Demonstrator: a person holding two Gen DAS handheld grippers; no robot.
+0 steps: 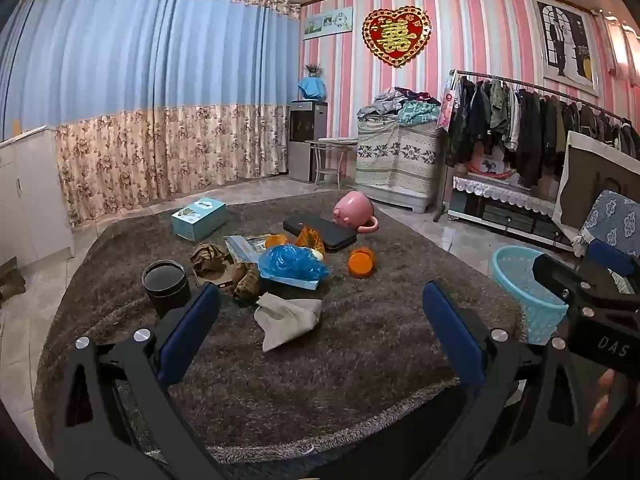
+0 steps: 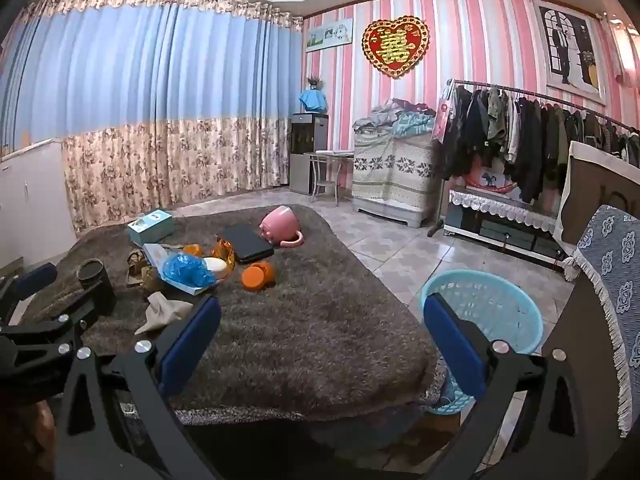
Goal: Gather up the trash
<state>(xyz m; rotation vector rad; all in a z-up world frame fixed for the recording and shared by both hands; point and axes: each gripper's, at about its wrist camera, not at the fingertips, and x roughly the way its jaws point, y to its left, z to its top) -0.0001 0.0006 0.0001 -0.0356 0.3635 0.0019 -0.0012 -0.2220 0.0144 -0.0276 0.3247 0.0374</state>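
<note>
Trash lies in a heap on a grey shaggy rug (image 1: 360, 340): a crumpled beige paper (image 1: 286, 316), a blue plastic bag (image 1: 290, 261) on a flat box, brown wrappers (image 1: 208, 256), an amber wrapper (image 1: 310, 239) and an orange lid (image 1: 361, 263). A light blue mesh basket (image 2: 486, 312) stands on the tile floor at the rug's right edge; it also shows in the left wrist view (image 1: 524, 284). My left gripper (image 1: 320, 320) is open and empty, above the rug just before the beige paper. My right gripper (image 2: 322, 330) is open and empty, between heap and basket.
On the rug also sit a black round tin (image 1: 166, 286), a teal box (image 1: 199, 218), a black flat case (image 1: 320, 232) and a tipped pink pot (image 1: 354, 212). A clothes rack (image 1: 532, 120) and a low cabinet stand on the right; a covered chair (image 2: 616, 280) is close by.
</note>
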